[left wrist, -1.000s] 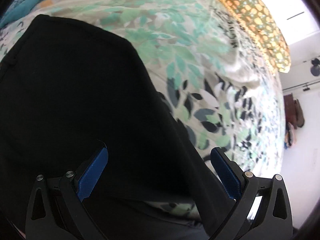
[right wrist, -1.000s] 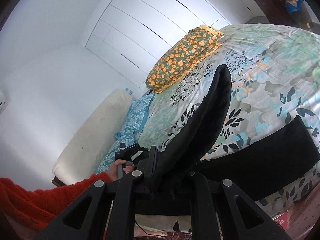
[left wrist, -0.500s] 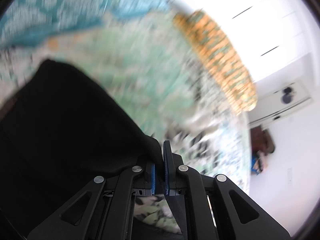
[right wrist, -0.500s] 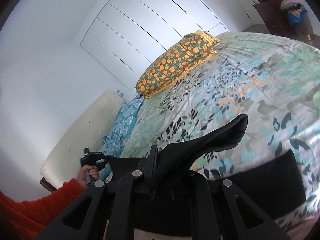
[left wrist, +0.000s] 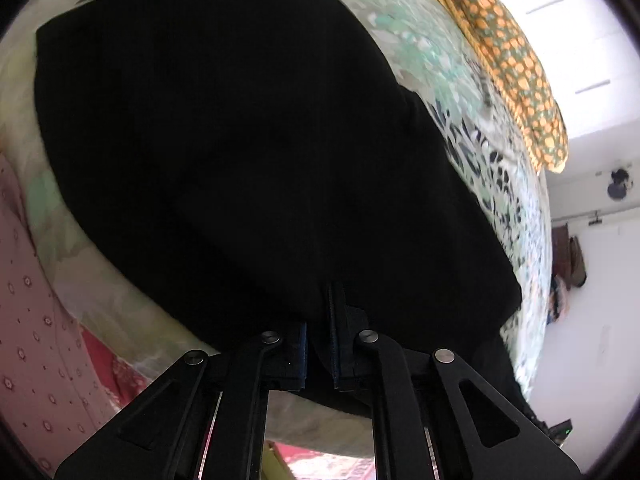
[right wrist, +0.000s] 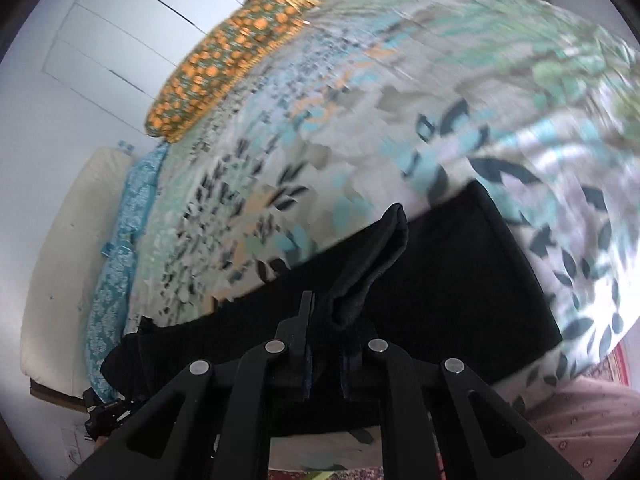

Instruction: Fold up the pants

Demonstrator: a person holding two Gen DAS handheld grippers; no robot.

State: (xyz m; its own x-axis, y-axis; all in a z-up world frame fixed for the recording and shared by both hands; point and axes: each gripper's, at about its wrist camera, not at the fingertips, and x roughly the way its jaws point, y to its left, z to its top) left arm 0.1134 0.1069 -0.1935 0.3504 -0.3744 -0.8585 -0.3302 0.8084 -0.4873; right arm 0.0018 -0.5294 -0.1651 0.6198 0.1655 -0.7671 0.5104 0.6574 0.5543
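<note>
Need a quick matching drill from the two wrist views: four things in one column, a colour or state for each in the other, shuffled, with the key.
Things:
1. black fabric pants
2. patterned pillow at the far end of the bed
3. leaf-print bedspread
4. left gripper

States:
A. orange spots on green
B. jaws shut on black cloth
C. lying across the near edge of the bed
D. teal, grey and dark leaves on pale ground

Pairs: 1-C, 2-A, 3-D, 4-B

Leaf-print bedspread (right wrist: 360,112), orange-dotted pillow (right wrist: 224,64)
</note>
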